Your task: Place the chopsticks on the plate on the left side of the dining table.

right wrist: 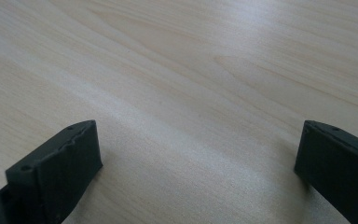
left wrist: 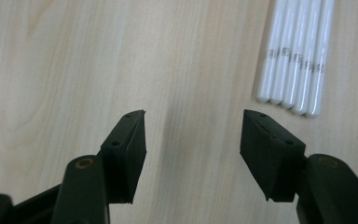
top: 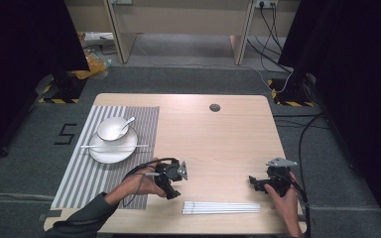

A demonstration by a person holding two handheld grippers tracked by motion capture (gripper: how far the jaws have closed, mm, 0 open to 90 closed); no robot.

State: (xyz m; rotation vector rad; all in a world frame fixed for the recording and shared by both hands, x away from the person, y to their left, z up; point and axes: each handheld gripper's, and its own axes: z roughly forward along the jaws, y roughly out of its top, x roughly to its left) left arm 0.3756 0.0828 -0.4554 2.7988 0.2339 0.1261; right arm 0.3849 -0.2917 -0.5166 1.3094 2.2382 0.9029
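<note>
Place setting looks partly done: bowl (top: 112, 128) w/ spoon on plate (top: 113, 147), one chopstick (top: 115, 146) across it, approx 10 o'clock on worktop (top: 218, 139). Remaining chopsticks (top: 221, 208) lie at 6 o'clock. Left tool (left wrist: 192, 135) gapes empty beside them; right tool (right wrist: 198, 158) wide apart, empty, approx 4 o'clock.

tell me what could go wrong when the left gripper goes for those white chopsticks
The white chopsticks lie tight side by side, flat on the table. The open left gripper may catch several at once or scatter them. They sit near the table's front edge, so a nudge could roll one off. On the plate, one chopstick already rests across the rim; adding another could knock it loose.
</note>
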